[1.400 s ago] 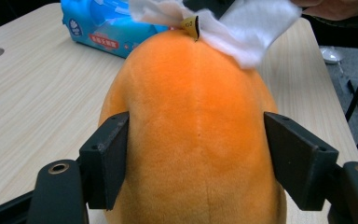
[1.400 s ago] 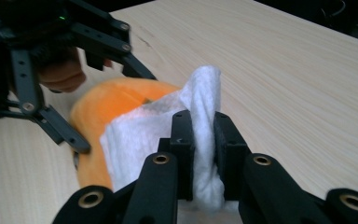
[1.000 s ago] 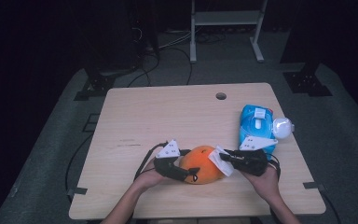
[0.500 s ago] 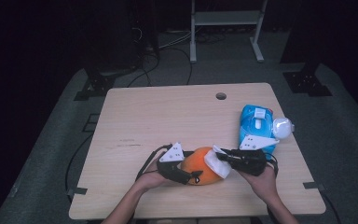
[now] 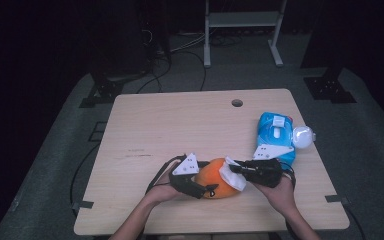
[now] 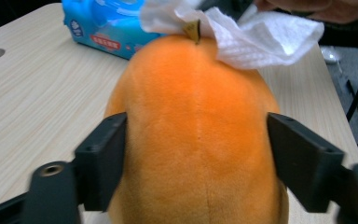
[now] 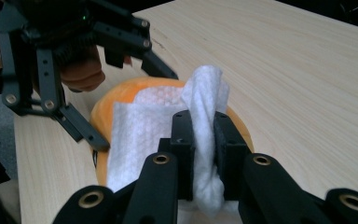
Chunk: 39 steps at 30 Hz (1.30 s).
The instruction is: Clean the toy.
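Two handheld grippers are met over a round orange plush toy (image 5: 216,179) that is seen lying near the front edge of the light wooden table (image 5: 180,125). At the left of the high view, the left gripper (image 5: 204,189) is set around the toy: in the left gripper view its jaws have just been opening, the left pad is seen against the plush (image 6: 200,135) and the right pad (image 6: 303,163) stands slightly clear of it, so the toy sits between them unpinched. Draped over the far end of the toy is a crumpled white paper wipe (image 5: 231,177), which is clamped between the closed jaws of the right gripper (image 7: 204,154) and is spread across the orange fabric. Farther right, near the table's right edge, a blue soft pack of wipes (image 5: 275,135) is seen lying flat, its white flap lid on top; what is inside cannot be told. Just beside the pack a small white round object (image 5: 302,136) is seen.
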Motion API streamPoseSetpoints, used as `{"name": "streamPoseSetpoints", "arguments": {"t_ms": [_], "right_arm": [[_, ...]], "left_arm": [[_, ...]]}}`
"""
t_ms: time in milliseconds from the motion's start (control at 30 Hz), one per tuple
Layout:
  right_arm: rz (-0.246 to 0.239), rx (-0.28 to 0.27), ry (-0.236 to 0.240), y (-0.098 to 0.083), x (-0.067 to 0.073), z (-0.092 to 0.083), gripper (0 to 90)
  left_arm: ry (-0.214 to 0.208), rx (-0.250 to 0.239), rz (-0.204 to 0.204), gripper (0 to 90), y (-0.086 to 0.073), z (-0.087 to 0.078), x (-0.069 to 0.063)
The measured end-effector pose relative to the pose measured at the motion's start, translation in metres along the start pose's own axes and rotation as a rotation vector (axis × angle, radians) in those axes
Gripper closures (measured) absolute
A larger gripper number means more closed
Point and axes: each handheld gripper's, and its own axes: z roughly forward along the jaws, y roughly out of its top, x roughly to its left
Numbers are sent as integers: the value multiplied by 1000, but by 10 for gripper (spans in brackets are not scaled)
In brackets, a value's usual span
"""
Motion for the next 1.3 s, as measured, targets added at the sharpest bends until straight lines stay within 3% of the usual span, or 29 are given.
{"name": "streamPoseSetpoints", "arguments": {"t_ms": [100,200,333,467,500,633,767,833,933,1133,1233,1300], "right_arm": [[14,14,3,-3,-3,-1,795],[42,8,15,-5,-8,-3,795],[15,-17,13,2,-2,-5,797],[-58,-31,36,14,16,-1,795],[-71,-27,29,14,17,1,795],[-51,-9,17,10,10,0,796],[-35,0,1,5,5,-4,796],[-19,-2,5,5,3,-5,795],[-37,-10,-2,8,8,-6,796],[-147,7,38,20,37,8,796],[-168,25,32,20,39,10,797],[-157,23,14,20,32,5,797]], "left_arm": [[0,8,-50,136,2,-3,5],[-29,30,-111,151,-1,-2,9],[-12,22,-49,293,2,-1,3],[-15,31,67,322,9,3,-12],[-13,32,78,326,9,3,-13],[-21,20,51,309,5,1,-8],[6,-3,-38,120,3,4,0],[-26,-9,-62,191,1,4,2],[-10,-4,-32,290,5,4,-3],[13,28,69,305,16,9,-21],[9,25,67,309,14,8,-21],[9,22,52,309,13,8,-19]]}}
